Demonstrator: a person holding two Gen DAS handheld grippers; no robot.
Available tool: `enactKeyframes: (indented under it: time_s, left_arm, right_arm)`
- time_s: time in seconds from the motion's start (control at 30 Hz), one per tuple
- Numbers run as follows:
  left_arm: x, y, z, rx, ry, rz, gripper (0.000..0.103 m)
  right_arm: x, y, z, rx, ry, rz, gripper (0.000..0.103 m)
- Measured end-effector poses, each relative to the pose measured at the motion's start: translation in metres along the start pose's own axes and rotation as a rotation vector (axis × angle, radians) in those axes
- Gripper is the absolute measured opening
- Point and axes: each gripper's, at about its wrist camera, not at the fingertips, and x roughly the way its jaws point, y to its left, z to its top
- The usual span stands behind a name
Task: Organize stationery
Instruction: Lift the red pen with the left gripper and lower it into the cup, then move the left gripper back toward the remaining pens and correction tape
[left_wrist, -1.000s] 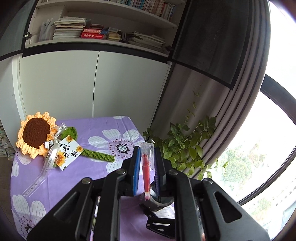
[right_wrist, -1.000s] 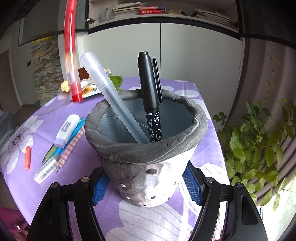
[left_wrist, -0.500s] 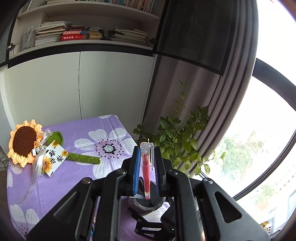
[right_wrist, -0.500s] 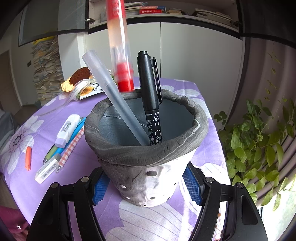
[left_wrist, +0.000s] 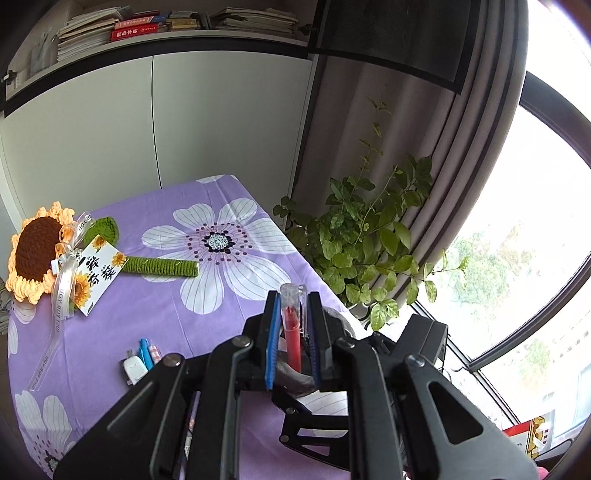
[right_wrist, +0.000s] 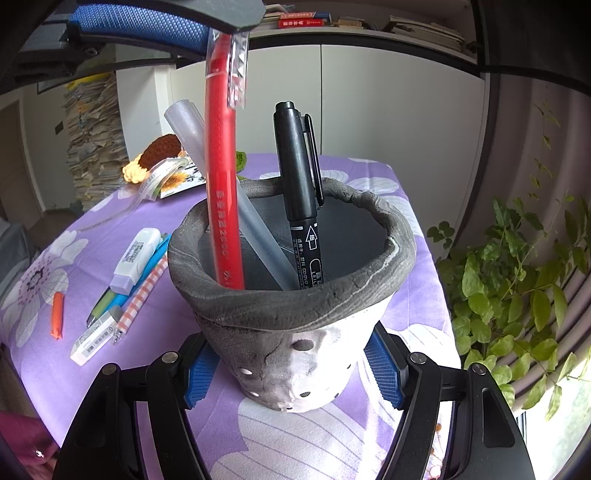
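My left hand-held gripper (left_wrist: 293, 332) is clenched on the red pen (right_wrist: 221, 177), gripping it near its clear capped top with the blue pads (left_wrist: 272, 332) on either side. The pen hangs nearly upright, its lower end inside the grey pen pot (right_wrist: 295, 306), next to the near-left wall. Whether the tip touches the bottom of the pot I cannot tell, as the rim hides it. My right hand-held gripper (right_wrist: 291, 365) grasps the pot low on its perforated white base, one blue pad against each side. The pot stands on the table (right_wrist: 48, 373), which carries a purple cloth with white flowers. Two more items are in the pot: a frosted translucent pen (right_wrist: 221, 184) leaning toward the left rim and crossing behind the red pen, and a black marker (right_wrist: 301, 192) standing almost upright near the middle. On the table to the left of the pot lie a correction tape (right_wrist: 136, 258), a blue pen (right_wrist: 147, 269), a checked pen (right_wrist: 142, 295), a white eraser (right_wrist: 94, 338) and, apart from these, a small orange piece (right_wrist: 57, 314). A crocheted sunflower (left_wrist: 37, 251) with a tag lies at the far side of the table.
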Motion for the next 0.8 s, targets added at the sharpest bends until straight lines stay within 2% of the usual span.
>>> enactKeyframes:
  time_s: [0.2, 0.3, 0.4, 0.43, 0.47, 0.53, 0.63, 0.8]
  left_arm:
    - [0.002, 0.005, -0.006, -0.001, 0.022, -0.011, 0.013]
    - [-0.009, 0.009, -0.005, 0.017, -0.001, 0.000, 0.019]
    - [-0.031, 0.023, 0.001, -0.011, -0.069, 0.027, 0.040]
    - [-0.039, 0.030, 0.002, -0.029, -0.098, 0.042, 0.051]
    - [-0.047, 0.038, 0.004, -0.048, -0.125, 0.063, 0.056]
    - [-0.057, 0.056, 0.003, -0.085, -0.151, 0.116, 0.056]
    - [-0.054, 0.086, -0.006, -0.160, -0.118, 0.167, 0.055]
    - [-0.024, 0.121, -0.033, -0.258, 0.031, 0.238, 0.052]
  right_arm:
    - [0.001, 0.003, -0.001, -0.001, 0.000, -0.001, 0.073]
    - [0.001, 0.006, -0.001, -0.002, 0.000, -0.001, 0.073]
    - [0.000, 0.004, -0.001, 0.003, 0.000, 0.002, 0.073]
    - [0.000, 0.002, -0.001, 0.002, 0.000, 0.002, 0.073]
    - [0.000, 0.002, 0.000, 0.002, 0.000, 0.002, 0.073]
    - [0.000, 0.002, 0.000, 0.003, 0.000, 0.003, 0.073]
    - [-0.001, 0.002, 0.000, 0.004, 0.000, 0.003, 0.073]
    - [-0.001, 0.003, 0.000, 0.004, 0.000, 0.004, 0.073]
